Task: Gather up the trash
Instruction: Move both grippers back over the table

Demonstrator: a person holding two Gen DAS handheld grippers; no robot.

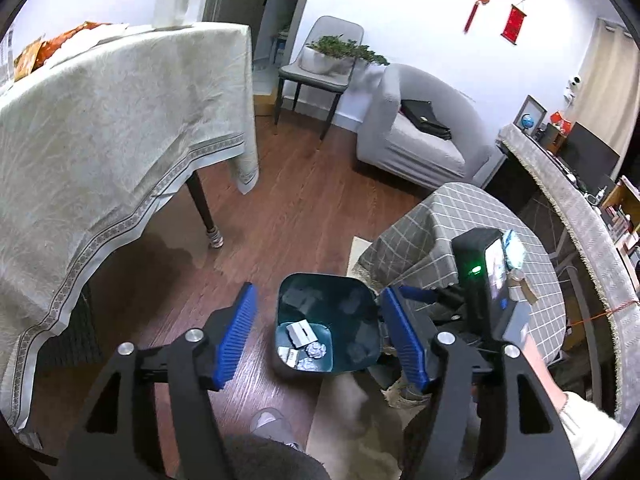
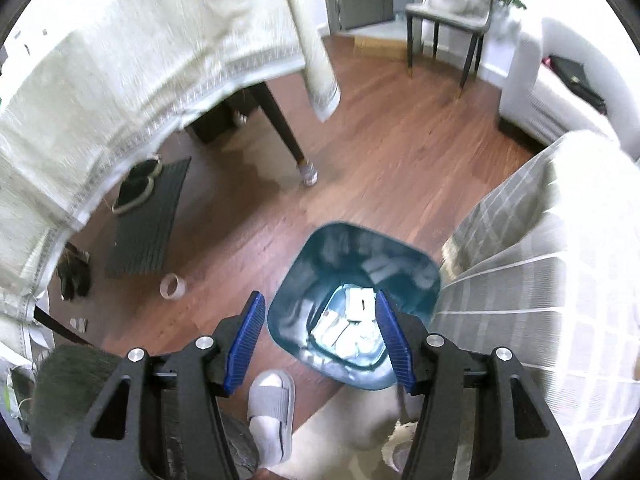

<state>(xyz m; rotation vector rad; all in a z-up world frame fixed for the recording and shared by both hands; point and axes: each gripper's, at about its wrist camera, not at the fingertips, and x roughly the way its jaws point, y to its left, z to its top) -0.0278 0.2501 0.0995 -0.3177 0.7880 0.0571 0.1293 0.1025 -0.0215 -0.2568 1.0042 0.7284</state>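
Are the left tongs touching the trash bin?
Apart. The left wrist view shows the left tongs open above the trash bin, their pads clear of its rim.

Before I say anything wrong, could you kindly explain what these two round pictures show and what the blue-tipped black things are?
Each picture comes from a fisheye camera on a handheld two-finger gripper, looking along its fingers. The left gripper and right gripper are both open and empty, above a teal trash bin on the wood floor. Inside the bin lie crumpled foil balls and small cartons. A roll of tape lies on the floor near the clothed dining table. The person's slippered foot shows below.
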